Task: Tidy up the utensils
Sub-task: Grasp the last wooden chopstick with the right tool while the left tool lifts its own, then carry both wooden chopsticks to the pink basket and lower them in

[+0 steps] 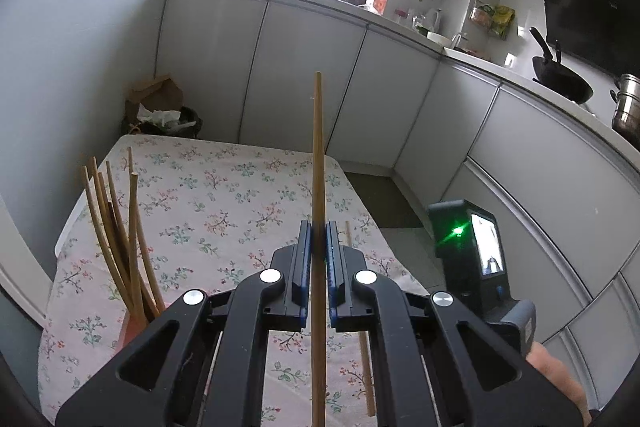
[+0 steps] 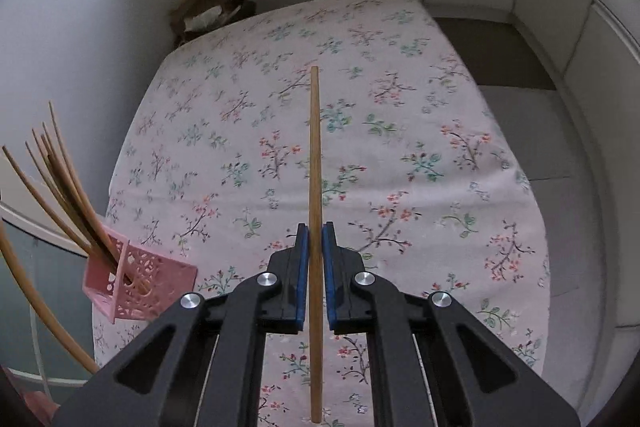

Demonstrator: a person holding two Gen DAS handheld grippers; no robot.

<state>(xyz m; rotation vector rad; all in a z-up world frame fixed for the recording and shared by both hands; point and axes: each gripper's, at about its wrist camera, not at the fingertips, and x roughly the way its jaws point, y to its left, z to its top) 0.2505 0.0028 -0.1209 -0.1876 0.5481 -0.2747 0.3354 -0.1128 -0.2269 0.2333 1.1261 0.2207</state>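
Observation:
My left gripper (image 1: 319, 227) is shut on a wooden chopstick (image 1: 318, 147) that sticks up past the blue pads over the floral tablecloth (image 1: 220, 207). My right gripper (image 2: 315, 227) is likewise shut on a chopstick (image 2: 315, 147), tilted down above the cloth (image 2: 400, 147). A pink lattice basket (image 2: 136, 291) at the table's left edge holds several chopsticks (image 2: 60, 187) fanning up and left. In the left wrist view those chopsticks (image 1: 120, 227) stand left of my fingers, and the basket is mostly hidden. Another chopstick (image 1: 366, 367) shows partly behind the left gripper's right finger.
Grey cabinets (image 1: 300, 67) run along the far side and the right. A brown paper bag and bin (image 1: 156, 107) sit in the corner beyond the table. On the counter are a black wok (image 1: 560, 79) and a steel pot (image 1: 628, 107). A curved wooden rail (image 2: 24, 287) lies at the left.

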